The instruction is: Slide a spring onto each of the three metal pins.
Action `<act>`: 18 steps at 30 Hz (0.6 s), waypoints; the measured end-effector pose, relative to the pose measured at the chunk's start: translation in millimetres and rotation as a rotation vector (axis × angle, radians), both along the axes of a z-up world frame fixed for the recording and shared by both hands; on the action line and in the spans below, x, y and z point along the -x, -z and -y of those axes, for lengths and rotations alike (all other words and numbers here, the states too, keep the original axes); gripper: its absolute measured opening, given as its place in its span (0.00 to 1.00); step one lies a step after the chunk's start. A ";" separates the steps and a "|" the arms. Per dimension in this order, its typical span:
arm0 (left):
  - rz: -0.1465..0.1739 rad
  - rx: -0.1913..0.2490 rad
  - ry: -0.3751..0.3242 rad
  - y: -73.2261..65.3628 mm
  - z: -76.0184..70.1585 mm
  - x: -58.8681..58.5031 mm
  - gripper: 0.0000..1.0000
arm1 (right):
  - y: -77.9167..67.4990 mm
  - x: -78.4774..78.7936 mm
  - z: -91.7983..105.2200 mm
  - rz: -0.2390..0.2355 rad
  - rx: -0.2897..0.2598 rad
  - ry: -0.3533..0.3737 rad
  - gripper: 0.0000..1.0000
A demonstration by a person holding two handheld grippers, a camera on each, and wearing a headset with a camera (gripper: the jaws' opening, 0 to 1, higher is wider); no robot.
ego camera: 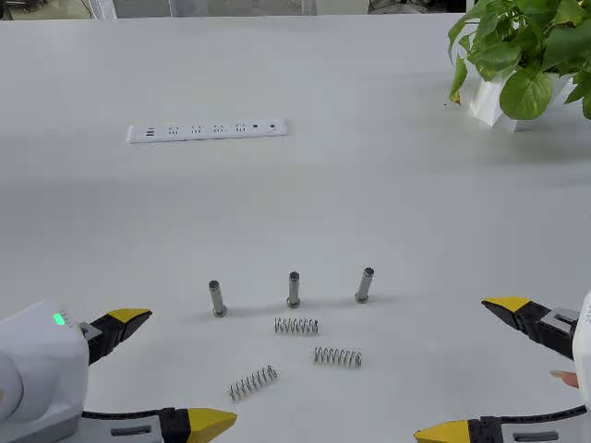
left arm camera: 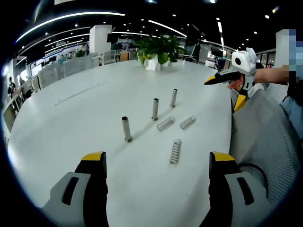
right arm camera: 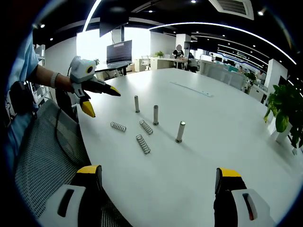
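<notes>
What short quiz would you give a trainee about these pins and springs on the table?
1. How many springs lie on the table? A two, B three, C five.
2. True or false: one of the metal pins already carries a spring.
3. Fill in: the left gripper and the right gripper both have jaws that stand ___.
Key: 1 B. 2 False, all three pins stand bare. 3 open.
</notes>
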State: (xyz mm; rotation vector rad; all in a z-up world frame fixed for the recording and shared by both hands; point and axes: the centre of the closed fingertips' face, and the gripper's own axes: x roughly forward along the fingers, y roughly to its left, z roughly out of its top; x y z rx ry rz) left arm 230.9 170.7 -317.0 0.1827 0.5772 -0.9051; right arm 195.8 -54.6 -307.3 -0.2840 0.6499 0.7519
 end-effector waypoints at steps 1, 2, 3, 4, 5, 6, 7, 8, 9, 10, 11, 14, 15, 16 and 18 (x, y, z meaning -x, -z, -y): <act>-0.001 0.000 0.004 0.9 0.7 1.2 0.86 | 0.2 -0.2 0.3 0.000 0.001 0.000 0.99; 0.003 0.003 0.012 1.4 1.8 3.1 0.85 | 0.2 -0.2 0.6 0.001 0.003 -0.001 0.99; 0.007 0.002 0.015 1.9 2.5 3.8 0.82 | 0.2 -0.1 0.7 0.001 0.004 -0.001 0.99; 0.026 0.000 0.018 1.5 3.0 3.8 0.81 | 0.2 0.3 0.8 0.000 0.004 -0.001 0.99; 0.036 0.000 0.020 1.5 3.5 3.3 0.80 | 0.3 0.5 1.0 -0.001 0.004 -0.001 0.99; 0.041 -0.001 0.017 2.4 3.2 3.0 0.77 | 0.7 1.0 1.5 -0.002 0.006 -0.001 0.99; 0.042 0.003 0.014 2.5 3.3 2.4 0.74 | 1.0 1.4 1.9 -0.003 0.008 0.000 0.99; 0.041 0.010 0.010 2.2 3.8 2.3 0.71 | 1.5 1.9 2.3 -0.005 0.008 0.000 0.99; 0.044 0.011 0.005 3.2 4.0 1.7 0.68 | 1.7 2.5 2.7 -0.006 0.010 0.000 0.99; 0.048 0.013 0.005 4.1 4.2 1.5 0.66 | 1.9 2.8 3.0 -0.008 0.011 0.000 0.99; 0.049 0.014 0.007 5.7 5.0 1.4 0.64 | 2.4 3.0 3.3 -0.009 0.012 0.001 0.99; 0.046 0.015 0.015 10.7 6.8 2.4 0.57 | 2.3 3.1 3.6 -0.011 0.013 0.000 0.99; 0.044 0.012 0.018 12.5 7.2 2.7 0.55 | 2.4 2.9 3.8 -0.012 0.014 0.000 0.99; 0.041 0.010 0.025 14.8 8.2 3.4 0.54 | 2.3 2.7 4.0 -0.011 0.015 0.000 0.99; 0.038 0.002 0.034 17.4 10.0 4.2 0.50 | 2.1 2.4 3.9 -0.011 0.015 0.000 0.99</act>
